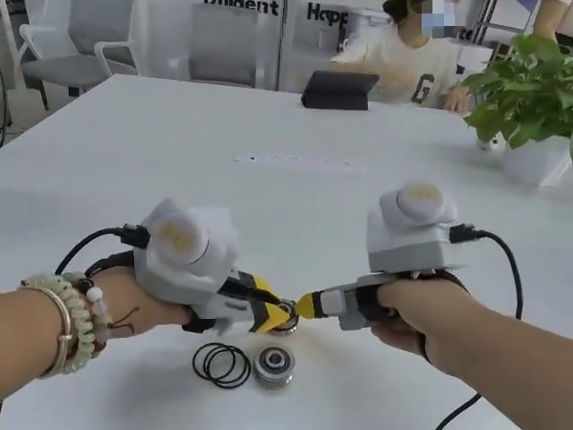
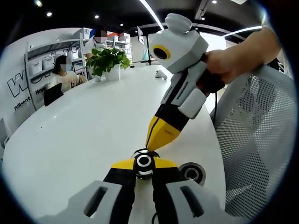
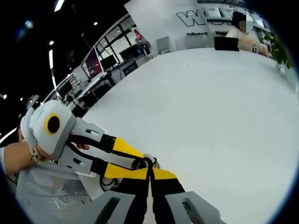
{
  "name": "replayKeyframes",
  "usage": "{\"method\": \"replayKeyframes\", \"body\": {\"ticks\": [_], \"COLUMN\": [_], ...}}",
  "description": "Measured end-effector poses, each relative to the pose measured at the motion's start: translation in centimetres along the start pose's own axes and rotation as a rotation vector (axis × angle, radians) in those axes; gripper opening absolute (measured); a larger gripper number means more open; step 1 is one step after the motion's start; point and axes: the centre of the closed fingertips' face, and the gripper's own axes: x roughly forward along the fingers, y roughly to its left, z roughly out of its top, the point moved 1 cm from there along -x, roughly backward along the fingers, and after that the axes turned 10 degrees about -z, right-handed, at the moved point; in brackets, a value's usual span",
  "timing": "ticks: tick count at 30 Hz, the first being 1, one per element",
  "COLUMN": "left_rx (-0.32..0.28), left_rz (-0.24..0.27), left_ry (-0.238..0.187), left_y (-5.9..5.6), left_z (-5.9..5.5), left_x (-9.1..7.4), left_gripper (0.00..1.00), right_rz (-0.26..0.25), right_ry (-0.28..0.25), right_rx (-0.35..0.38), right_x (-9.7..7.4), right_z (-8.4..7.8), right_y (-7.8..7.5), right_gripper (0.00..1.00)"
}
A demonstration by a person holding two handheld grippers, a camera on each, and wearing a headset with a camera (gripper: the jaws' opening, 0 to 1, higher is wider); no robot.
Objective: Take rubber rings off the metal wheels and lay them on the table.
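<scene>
Nearest on the surface point(image 1: 134, 161) lie loose black rings point(image 1: 221, 365), two or three overlapping, just beside one wheel point(image 1: 273, 366). Just beyond, the left tongs point(image 1: 271, 316) clamp a second wheel point(image 1: 286, 317) above the surface. The right tongs point(image 1: 306, 306), drawn narrow, meet its rim; whether they pinch a ring I cannot tell. Far off are one plant point(image 1: 524, 90) and one seated person point(image 1: 407, 63).

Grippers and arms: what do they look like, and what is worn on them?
The left gripper and right gripper both have grey-white bodies, black-and-yellow jaws and a black cable each. The left wrist wears beaded bracelets, pale green and white.
</scene>
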Motion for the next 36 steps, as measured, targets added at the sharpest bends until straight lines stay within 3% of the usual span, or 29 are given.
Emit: {"method": "replayKeyframes", "body": {"ticks": [12,18,25,30,36], "left_rx": [-0.015,-0.021,-0.021,-0.002,0.003], "left_rz": [-0.006,0.001,0.014,0.018,0.02], "left_ry": [-0.017,-0.021,-0.017,-0.006,-0.004], "left_y": [0.15,0.13,0.01,-0.14,-0.17], "left_z": [-0.11,-0.15,-0.14,-0.07,-0.08], "left_x": [0.03,0.02,0.1,0.16,0.15], "left_gripper": [0.07,0.07,0.07,0.07,0.07], "right_rz": [-0.003,0.003,-0.007,0.015,0.018], "right_ry": [-0.005,-0.01,-0.015,-0.015,-0.021], "right_rx": [-0.075,-0.054,-0.104,-0.052,-0.063], "right_x": [-0.03,0.04,-0.13,-0.28,-0.4], "right_z": [0.13,0.02,-0.12,-0.07,0.03], "right_y": [0.18,0.08,0.07,0.04,0.28], "right_gripper": [0.0,0.0,0.0,0.0,0.0]}}
